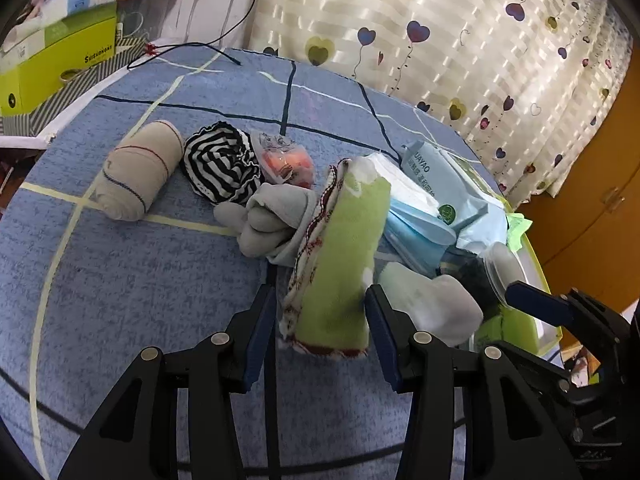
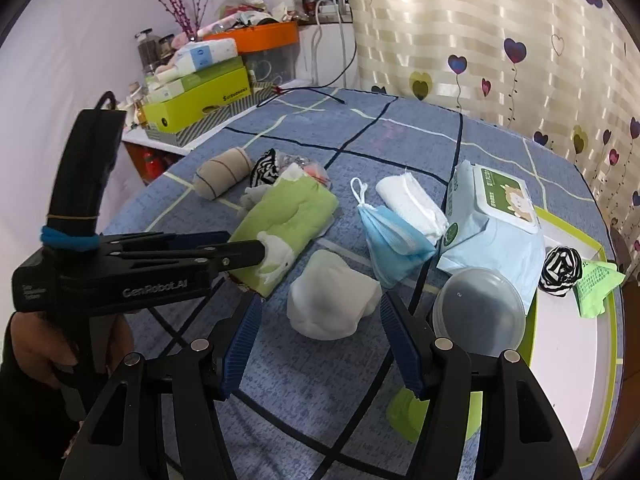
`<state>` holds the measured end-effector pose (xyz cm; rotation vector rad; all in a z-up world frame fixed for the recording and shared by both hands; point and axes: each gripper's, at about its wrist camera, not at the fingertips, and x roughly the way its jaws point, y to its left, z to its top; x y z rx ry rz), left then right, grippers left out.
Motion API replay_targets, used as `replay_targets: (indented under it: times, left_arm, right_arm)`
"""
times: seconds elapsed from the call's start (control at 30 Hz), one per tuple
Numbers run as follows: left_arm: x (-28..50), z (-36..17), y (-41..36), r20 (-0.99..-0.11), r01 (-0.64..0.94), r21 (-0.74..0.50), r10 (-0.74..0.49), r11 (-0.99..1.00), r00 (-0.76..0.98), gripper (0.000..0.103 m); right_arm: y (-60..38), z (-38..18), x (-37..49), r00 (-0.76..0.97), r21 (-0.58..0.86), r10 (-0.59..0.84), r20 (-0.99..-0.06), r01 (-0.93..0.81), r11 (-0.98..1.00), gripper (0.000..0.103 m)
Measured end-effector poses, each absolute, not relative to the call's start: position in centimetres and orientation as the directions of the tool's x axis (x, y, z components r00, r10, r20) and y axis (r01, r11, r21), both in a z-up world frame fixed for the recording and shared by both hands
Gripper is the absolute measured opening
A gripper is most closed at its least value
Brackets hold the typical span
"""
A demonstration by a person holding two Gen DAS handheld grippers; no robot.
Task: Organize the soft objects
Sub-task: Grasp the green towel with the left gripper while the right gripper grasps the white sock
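A folded green towel (image 1: 340,264) with a red-stitched edge lies on the blue tablecloth (image 1: 132,280). My left gripper (image 1: 320,316) is open, its fingers on either side of the towel's near end; it also shows in the right wrist view (image 2: 256,254) at the towel (image 2: 288,216). My right gripper (image 2: 320,320) is open and empty, just in front of a white bundled cloth (image 2: 332,296). Nearby lie a grey sock bundle (image 1: 272,216), a striped cloth (image 1: 220,160), a beige bandage roll (image 1: 140,168), a blue face mask (image 2: 392,236) and a white folded cloth (image 2: 416,200).
A wet-wipes pack (image 2: 496,224), a clear plastic lid (image 2: 480,308) and a green-rimmed white tray (image 2: 576,344) holding a striped ball (image 2: 560,268) sit at the right. Green boxes (image 2: 200,96) stand on a shelf at the back left. A curtain (image 2: 500,40) hangs behind.
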<state>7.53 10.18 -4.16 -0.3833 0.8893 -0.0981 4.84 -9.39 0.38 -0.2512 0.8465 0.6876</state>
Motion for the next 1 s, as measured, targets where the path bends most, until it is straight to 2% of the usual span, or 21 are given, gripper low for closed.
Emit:
replay_targets:
  times: [0.43,0.47,0.5,0.53,0.6,1.0]
  left_arm:
    - [9.2,-5.4,8.6,-0.75,-0.04,-0.401,-0.302,0.915,0.588,0.047]
    - [9.1,-5.4,8.6,-0.748,-0.038,-0.403,-0.305,0.914,0.59,0.047]
    - [9.1,-5.4,8.7,-0.748,-0.037,-0.402,-0.305,0.915,0.59,0.036]
    - [8.9,-5.4,8.7,-0.748,-0.034,-0.4,-0.305,0.916,0.59,0.032]
    - [8.5,-5.2,8.7,-0.742,-0.03,-0.398,-0.302,0.917,0.599,0.029]
    - [5.5,-4.0,10.4,-0.712,-0.042,-0.403,-0.284,0.914,0.642,0.028]
  right_arm:
    - [-9.0,0.0,5.3,0.459,0.057,0.445,-0.769,-0.644,0.763,0.062]
    - [-9.0,-0.1,5.4,0.459,0.057,0.443,-0.77,-0.642,0.764,0.062]
    - [-9.0,-0.1,5.5,0.46,0.056,0.439,-0.772,-0.64,0.767,0.062]
    - [-9.0,-0.2,5.6,0.459,0.055,0.437,-0.773,-0.638,0.768,0.062]
    - [-9.0,-0.3,5.8,0.458,0.05,0.43,-0.778,-0.637,0.769,0.062]
    - [-6.8,-1.9,6.7,0.422,-0.004,0.368,-0.828,-0.662,0.75,0.062]
